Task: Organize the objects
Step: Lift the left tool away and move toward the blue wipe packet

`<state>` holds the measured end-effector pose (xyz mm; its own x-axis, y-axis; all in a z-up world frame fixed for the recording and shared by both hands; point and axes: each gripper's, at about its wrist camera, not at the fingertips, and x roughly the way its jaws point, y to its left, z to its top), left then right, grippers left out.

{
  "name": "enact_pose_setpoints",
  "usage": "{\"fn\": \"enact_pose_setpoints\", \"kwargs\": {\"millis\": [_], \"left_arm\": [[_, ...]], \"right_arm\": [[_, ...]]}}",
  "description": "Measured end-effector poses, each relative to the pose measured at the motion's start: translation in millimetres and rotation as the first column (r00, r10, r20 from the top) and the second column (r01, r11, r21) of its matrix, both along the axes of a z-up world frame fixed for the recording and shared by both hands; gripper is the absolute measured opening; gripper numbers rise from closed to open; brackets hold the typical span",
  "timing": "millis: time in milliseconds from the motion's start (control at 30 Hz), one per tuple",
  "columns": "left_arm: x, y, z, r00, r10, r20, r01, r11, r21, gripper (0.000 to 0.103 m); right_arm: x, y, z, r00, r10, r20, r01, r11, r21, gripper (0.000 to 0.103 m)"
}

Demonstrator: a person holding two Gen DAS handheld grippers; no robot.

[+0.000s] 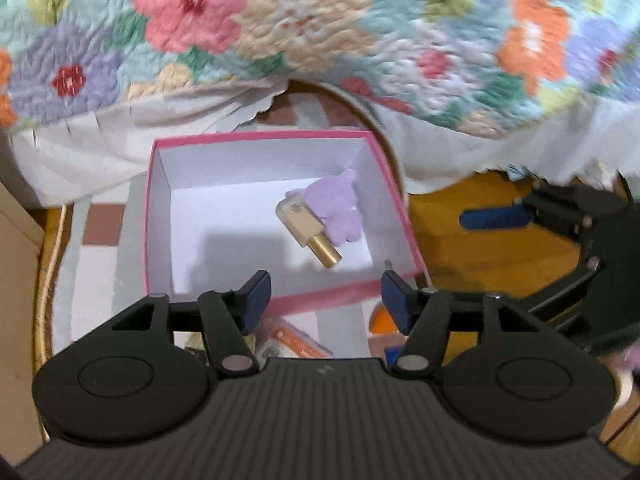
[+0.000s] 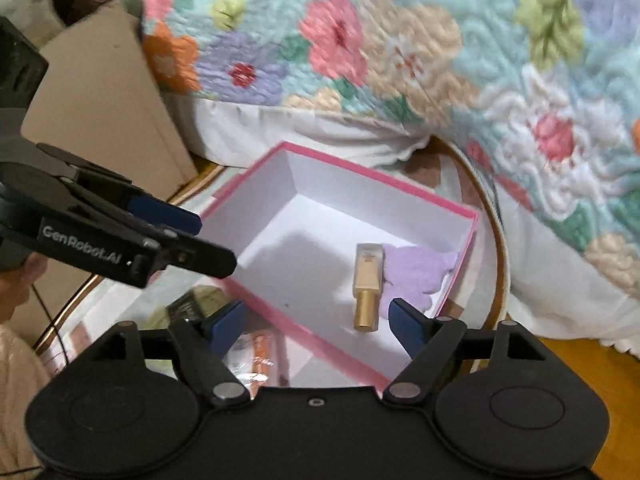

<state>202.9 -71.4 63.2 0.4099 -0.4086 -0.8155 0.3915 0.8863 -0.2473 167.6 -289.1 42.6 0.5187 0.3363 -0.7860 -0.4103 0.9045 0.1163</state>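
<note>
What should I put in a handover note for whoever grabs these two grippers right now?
Left gripper: open, nothing between its fingers, above the near wall of the pink box.
Right gripper: open, also empty, over the box's near edge.
In the box: a cream bottle with a gold cap lying flat, touching a purple plush toy beside it.
Still outside, on the round table near the grippers: an orange-and-white packet, an orange item and a dark item, too hidden to identify.
Left to do: move those into the box.
</note>
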Motion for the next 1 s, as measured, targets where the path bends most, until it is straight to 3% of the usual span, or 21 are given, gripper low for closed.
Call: {"fn": "enact_pose_setpoints", "kwargs": {"millis": [100,233,467,600,800,1000], "left_arm": [[-27,4,10,0.999,-0.03,0.034,0.029,0.998,0.049,0.063],[-57,12,22,0.998,-0.051,0.033,0.049,0.998,0.05,0.067],[-105,17,25,0.996,-0.076,0.049,0.072,0.994,0.084,0.075],[-127,18,4,0.997,-0.075,0.016,0.074,0.994,0.079,0.093],[-152,18,-44,0.999,-0.043,-0.018,0.045,0.994,0.099,0.093],[-168,0,-73,0.999,-0.025,0.023,0.022,0.994,0.11,0.093]], "right_arm": [[-30,8,24,0.996,0.062,0.057,-0.061,0.998,-0.013,0.083],[-68,18,42,0.989,0.115,0.099,-0.11,0.993,-0.053,0.084],[-119,23,40,0.97,0.209,0.121,-0.198,0.975,-0.099,0.091],[-139,21,23,0.965,0.241,0.099,-0.232,0.968,-0.097,0.097],[-150,3,-24,0.98,0.201,0.009,-0.201,0.979,-0.035,0.097],[-162,-8,-78,0.999,0.025,-0.03,-0.025,0.999,-0.02,0.097]]}}
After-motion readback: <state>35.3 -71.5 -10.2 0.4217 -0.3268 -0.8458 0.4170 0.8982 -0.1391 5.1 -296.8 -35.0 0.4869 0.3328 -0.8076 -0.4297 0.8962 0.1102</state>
